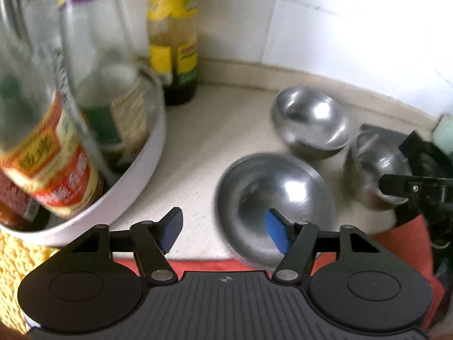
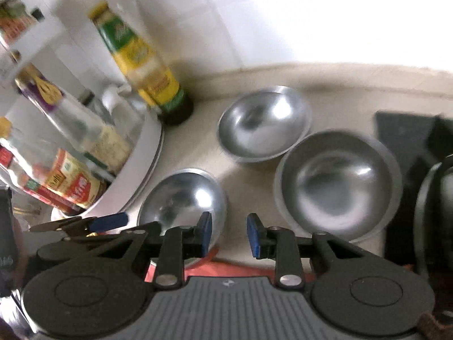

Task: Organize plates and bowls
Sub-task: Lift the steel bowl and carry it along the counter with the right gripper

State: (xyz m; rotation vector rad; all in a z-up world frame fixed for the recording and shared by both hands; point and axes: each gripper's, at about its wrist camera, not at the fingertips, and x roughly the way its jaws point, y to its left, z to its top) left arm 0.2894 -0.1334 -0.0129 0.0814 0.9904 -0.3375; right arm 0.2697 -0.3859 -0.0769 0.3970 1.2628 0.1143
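Three steel bowls stand on the pale counter. In the left wrist view the near bowl (image 1: 274, 201) lies just ahead of my open left gripper (image 1: 225, 231), whose right pad hangs over its rim. A far bowl (image 1: 310, 119) and a right bowl (image 1: 376, 167) stand behind. My right gripper shows at the right edge beside that bowl. In the right wrist view my right gripper (image 2: 228, 235) is open and empty between the near left bowl (image 2: 184, 198) and the big right bowl (image 2: 338, 182); the far bowl (image 2: 264, 123) is behind. My left gripper's fingers (image 2: 109, 221) show at the left.
A white round tray (image 1: 136, 170) of sauce bottles stands at the left, with a tall green and yellow bottle (image 1: 175, 36) behind it near the tiled wall. A red cloth (image 1: 407, 243) lies along the counter's front edge. Dark objects (image 2: 407, 130) and a round dark rim (image 2: 424, 215) sit at the right.
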